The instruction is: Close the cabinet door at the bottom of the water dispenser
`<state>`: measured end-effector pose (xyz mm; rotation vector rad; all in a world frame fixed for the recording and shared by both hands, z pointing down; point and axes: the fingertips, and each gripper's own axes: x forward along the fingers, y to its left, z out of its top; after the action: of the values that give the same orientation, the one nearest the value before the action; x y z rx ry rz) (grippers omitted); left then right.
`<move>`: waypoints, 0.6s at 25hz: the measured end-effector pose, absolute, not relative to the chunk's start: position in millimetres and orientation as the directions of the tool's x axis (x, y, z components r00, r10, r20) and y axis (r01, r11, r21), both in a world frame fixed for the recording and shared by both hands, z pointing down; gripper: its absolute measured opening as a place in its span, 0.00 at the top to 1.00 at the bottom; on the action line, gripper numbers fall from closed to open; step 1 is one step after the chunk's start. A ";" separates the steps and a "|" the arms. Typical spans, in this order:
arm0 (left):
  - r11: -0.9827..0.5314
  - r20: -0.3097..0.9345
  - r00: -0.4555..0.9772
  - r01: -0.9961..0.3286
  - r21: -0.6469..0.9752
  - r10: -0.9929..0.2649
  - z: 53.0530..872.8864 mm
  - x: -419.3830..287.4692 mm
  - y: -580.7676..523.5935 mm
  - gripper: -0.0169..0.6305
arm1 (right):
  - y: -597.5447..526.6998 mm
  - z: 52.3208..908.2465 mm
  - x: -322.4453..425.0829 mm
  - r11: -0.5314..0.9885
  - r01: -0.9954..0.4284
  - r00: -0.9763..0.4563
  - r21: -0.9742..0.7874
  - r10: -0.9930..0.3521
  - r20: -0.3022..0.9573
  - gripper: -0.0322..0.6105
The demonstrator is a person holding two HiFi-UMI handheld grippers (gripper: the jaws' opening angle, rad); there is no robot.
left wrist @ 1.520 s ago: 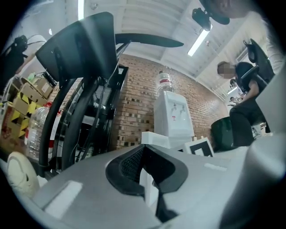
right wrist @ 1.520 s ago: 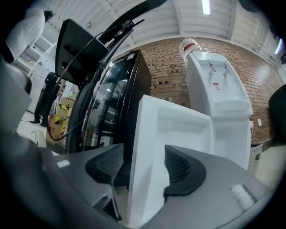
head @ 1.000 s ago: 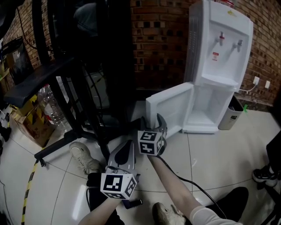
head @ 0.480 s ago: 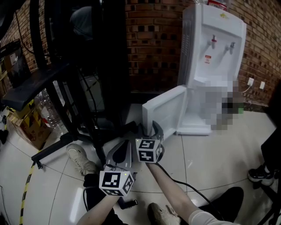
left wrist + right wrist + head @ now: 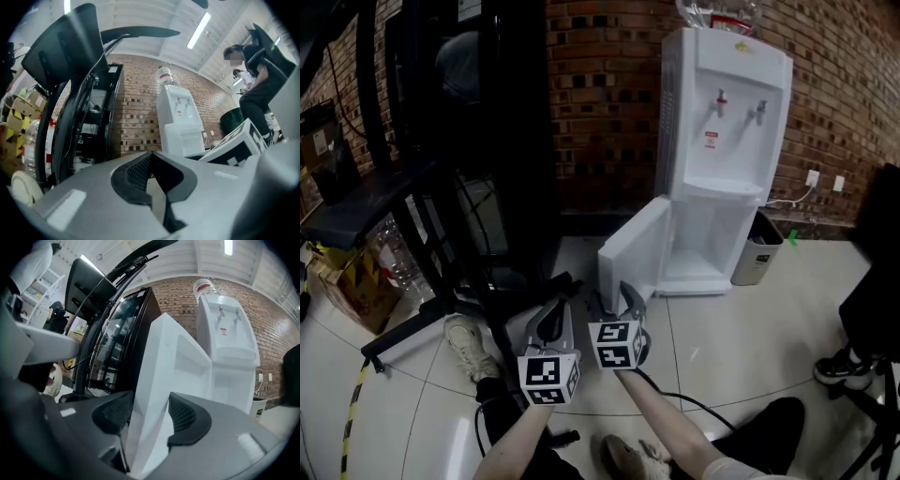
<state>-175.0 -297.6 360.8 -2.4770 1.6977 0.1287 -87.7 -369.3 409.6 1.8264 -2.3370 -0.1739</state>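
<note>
btl (image 5: 717, 14) atop dispenser (image 5: 727, 103), cabinet door (image 5: 633, 251) open

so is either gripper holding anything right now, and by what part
The right gripper has the cabinet door by its free edge, its jaws having just been closing on it. The left gripper is shut, empty.

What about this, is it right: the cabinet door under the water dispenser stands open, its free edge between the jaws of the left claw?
Wrong claw. The edge of the open cabinet door is between the jaws of the right claw, which have just been closing on it; the right gripper view shows this. The left claw is shut.
</note>
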 end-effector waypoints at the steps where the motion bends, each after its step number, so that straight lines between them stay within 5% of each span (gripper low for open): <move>1: -0.351 -0.140 0.354 -0.935 -0.042 -0.925 362.7 -175.7 -299.2 0.95 | -365.3 409.7 -83.6 0.246 -0.949 -0.237 0.196 -0.969 0.067 0.60; 15: -0.357 -0.108 0.355 -0.934 -0.005 -0.928 364.9 -171.0 -297.2 0.95 | -309.2 409.6 10.8 0.188 -0.955 -0.168 0.229 -0.980 0.104 0.61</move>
<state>-171.0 -297.2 364.9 -2.5312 1.7419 0.1330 10.8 -309.2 409.6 1.8614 -2.2345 -0.1618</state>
